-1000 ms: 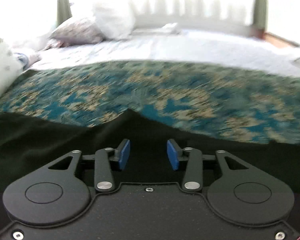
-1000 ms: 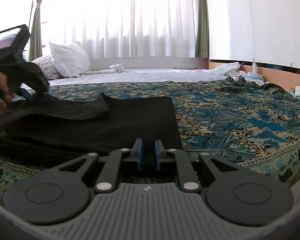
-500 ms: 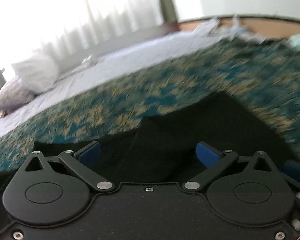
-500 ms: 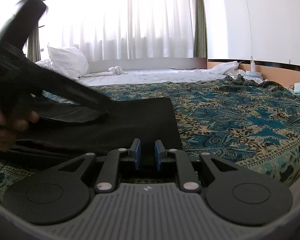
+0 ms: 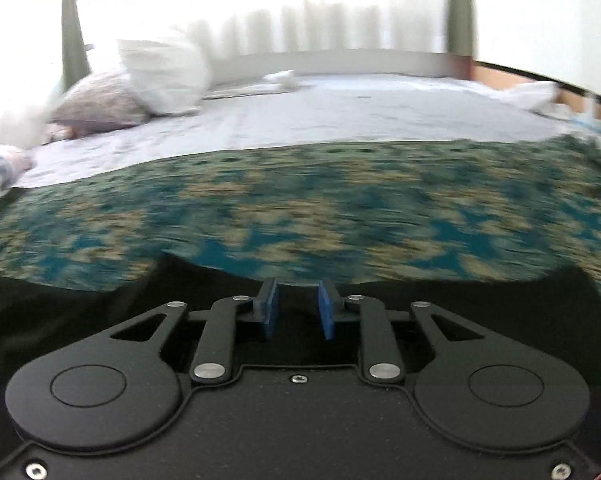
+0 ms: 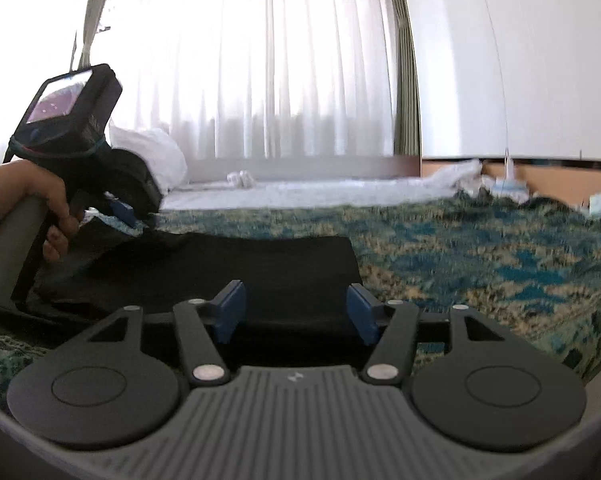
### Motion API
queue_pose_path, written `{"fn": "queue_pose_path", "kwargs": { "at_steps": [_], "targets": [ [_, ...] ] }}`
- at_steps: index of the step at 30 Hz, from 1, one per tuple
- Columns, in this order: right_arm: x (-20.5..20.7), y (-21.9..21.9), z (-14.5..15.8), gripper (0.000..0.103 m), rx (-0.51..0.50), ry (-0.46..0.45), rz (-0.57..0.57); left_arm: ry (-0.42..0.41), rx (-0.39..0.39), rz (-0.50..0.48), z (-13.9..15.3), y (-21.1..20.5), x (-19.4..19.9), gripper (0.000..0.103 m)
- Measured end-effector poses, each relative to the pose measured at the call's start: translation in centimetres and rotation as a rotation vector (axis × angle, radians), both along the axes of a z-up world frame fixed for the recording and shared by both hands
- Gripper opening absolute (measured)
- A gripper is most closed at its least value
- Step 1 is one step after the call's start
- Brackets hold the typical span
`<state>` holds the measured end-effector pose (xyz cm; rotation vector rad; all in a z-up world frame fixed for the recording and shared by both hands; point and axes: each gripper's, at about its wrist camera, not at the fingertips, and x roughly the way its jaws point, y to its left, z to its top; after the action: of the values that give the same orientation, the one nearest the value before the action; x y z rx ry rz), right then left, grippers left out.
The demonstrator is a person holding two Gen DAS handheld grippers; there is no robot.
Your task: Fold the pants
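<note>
The black pants (image 6: pixel 260 264) lie folded on the patterned teal bedspread (image 6: pixel 480 256). In the left wrist view they fill the lower part as dark cloth (image 5: pixel 80 320). My left gripper (image 5: pixel 296 312) has its blue pads a little apart over the far edge of the pants, with nothing clearly between them. It also shows in the right wrist view (image 6: pixel 128 216), held by a hand at the pants' far left. My right gripper (image 6: pixel 296 312) is wide open, just above the near edge of the pants.
White and patterned pillows (image 5: pixel 156 76) lie at the far left on the white sheet (image 5: pixel 340 116). A curtained window (image 6: pixel 260 64) is behind the bed. A wooden ledge with small items (image 6: pixel 512 188) runs along the right wall.
My right gripper went from shut to wide open. My left gripper swung over the pants, opened wide half a second ago, and has now narrowed to a small gap at the far edge.
</note>
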<state>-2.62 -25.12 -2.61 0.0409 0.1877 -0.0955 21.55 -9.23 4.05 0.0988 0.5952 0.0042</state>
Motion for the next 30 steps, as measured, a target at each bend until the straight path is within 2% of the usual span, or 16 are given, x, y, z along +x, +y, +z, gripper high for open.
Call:
{"fn": "queue_pose_path", "kwargs": {
  "at_steps": [3, 5, 7, 8, 10, 12, 15, 18, 21, 22, 24, 26, 27, 28, 29, 30],
  "targets": [
    [0.1, -0.3, 0.2, 0.076, 0.029, -0.005, -0.009, 0.029, 0.006, 0.062, 0.0, 2.3, 1.3, 0.023],
    [0.1, -0.5, 0.3, 0.077, 0.046, -0.007, -0.013, 0.041, 0.01, 0.097, -0.2, 3.3, 1.5, 0.029],
    [0.0, -0.3, 0.5, 0.078, 0.042, -0.003, 0.007, 0.046, -0.015, 0.094, -0.1, 3.8, 1.2, 0.046],
    [0.1, 0.1, 0.6, 0.078, 0.031, 0.0, 0.031, 0.037, -0.033, 0.075, 0.2, 4.0, 0.7, 0.049],
    [0.2, 1.0, 0.7, 0.079, 0.009, 0.008, 0.08, 0.027, -0.074, 0.002, 0.8, 4.0, -0.6, 0.072],
    [0.6, 2.2, 0.7, 0.079, 0.003, 0.032, 0.139, 0.045, -0.115, -0.089, 1.2, 3.9, -1.3, 0.085],
    [1.7, 4.5, 1.0, 0.079, -0.02, 0.08, 0.24, 0.084, -0.136, -0.16, 0.9, 3.3, -1.3, 0.085],
    [3.4, 7.5, 1.6, 0.08, -0.065, 0.161, 0.372, 0.13, -0.137, -0.171, -0.3, 2.3, 0.1, 0.088],
    [4.9, 9.7, 1.9, 0.081, -0.085, 0.203, 0.441, 0.222, -0.12, -0.111, -2.4, 1.6, 3.0, 0.088],
    [5.4, 10.3, 1.9, 0.081, -0.092, 0.214, 0.455, 0.241, -0.108, -0.08, -2.9, 1.4, 3.8, 0.092],
    [6.3, 11.3, 1.7, 0.08, -0.124, 0.249, 0.452, 0.204, -0.079, -0.084, -3.1, 1.1, 4.1, 0.096],
    [6.8, 11.5, 1.4, 0.08, -0.112, 0.259, 0.468, 0.211, -0.081, -0.08, -3.3, 1.2, 4.3, 0.092],
    [7.0, 11.5, 1.3, 0.079, -0.098, 0.265, 0.472, 0.213, -0.102, -0.089, -3.3, 1.5, 4.2, 0.082],
    [7.2, 11.4, 1.2, 0.072, -0.087, 0.267, 0.474, 0.203, -0.114, -0.105, -3.1, 1.7, 4.0, 0.058],
    [7.4, 11.3, 1.2, 0.066, -0.079, 0.268, 0.474, 0.204, -0.118, -0.122, -2.8, 1.9, 4.0, 0.045],
    [7.7, 11.0, 1.1, 0.052, -0.071, 0.268, 0.478, 0.218, -0.129, -0.148, -2.6, 2.1, 4.1, 0.033]
  ]
}}
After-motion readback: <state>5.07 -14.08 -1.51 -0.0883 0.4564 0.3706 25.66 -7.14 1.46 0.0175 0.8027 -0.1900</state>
